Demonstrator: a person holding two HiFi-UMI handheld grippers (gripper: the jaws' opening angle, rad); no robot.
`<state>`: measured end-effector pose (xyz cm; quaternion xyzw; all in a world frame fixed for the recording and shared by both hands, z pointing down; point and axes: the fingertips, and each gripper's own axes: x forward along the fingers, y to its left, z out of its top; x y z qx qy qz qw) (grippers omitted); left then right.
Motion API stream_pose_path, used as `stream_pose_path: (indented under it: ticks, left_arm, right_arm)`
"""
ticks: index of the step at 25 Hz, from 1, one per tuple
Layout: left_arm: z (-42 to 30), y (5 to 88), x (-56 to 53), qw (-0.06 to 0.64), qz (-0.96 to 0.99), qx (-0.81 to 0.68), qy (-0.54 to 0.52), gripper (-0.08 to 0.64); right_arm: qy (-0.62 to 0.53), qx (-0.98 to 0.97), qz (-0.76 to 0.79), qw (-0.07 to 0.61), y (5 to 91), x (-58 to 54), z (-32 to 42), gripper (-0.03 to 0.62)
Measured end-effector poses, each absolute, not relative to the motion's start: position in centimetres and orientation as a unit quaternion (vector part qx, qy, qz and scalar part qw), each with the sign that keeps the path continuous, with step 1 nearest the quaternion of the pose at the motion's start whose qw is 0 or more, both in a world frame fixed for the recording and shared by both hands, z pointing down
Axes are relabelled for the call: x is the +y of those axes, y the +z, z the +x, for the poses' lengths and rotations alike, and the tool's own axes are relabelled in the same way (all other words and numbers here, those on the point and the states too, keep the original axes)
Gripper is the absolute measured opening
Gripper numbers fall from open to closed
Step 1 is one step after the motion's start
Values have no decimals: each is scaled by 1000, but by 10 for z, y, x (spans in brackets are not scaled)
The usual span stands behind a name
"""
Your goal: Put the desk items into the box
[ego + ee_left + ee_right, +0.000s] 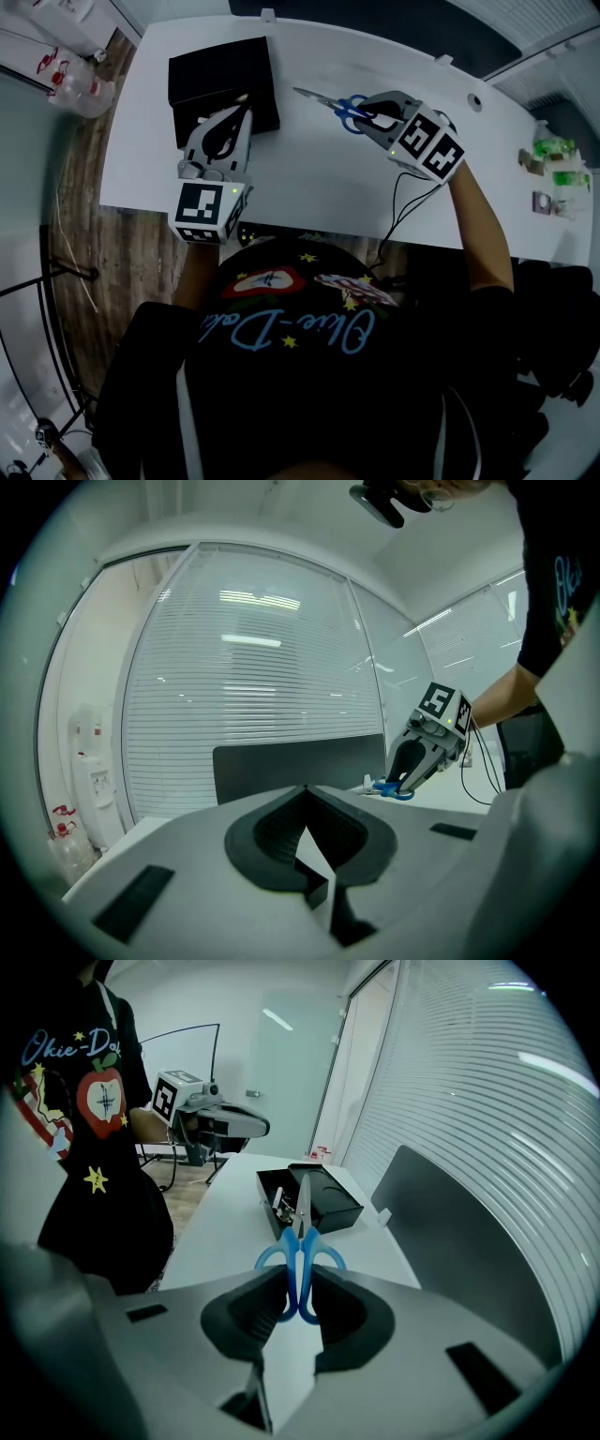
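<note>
A black box (225, 80) stands open at the far left of the white desk (309, 178); in the right gripper view the box (328, 1199) holds some small items at its near end. My right gripper (367, 112) is shut on the blue handles of a pair of scissors (342, 105), whose blades point left toward the box. In the right gripper view the scissors (300, 1241) stick out past the jaws (298, 1283). My left gripper (244, 105) hovers at the box's near right corner, jaws together and holding nothing. The left gripper view shows its tips (305, 789) meeting.
A dark upright panel (469, 1241) runs along the desk's far edge before the window blinds. Plastic bottles (80, 89) sit on the floor to the left. Small green and grey objects (553, 164) lie beyond the desk's right end. A cable (403, 202) hangs from the right gripper.
</note>
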<state>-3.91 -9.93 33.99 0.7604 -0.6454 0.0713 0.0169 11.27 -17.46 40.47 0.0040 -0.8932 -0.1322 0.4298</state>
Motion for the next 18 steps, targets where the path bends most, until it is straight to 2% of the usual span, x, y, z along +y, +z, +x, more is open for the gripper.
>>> stream_pose_path:
  ticks: [18]
  left_arm:
    - [-110, 339, -57, 23, 715, -696, 61, 6]
  right_arm:
    - [-158, -888, -45, 430, 410, -151, 40, 89]
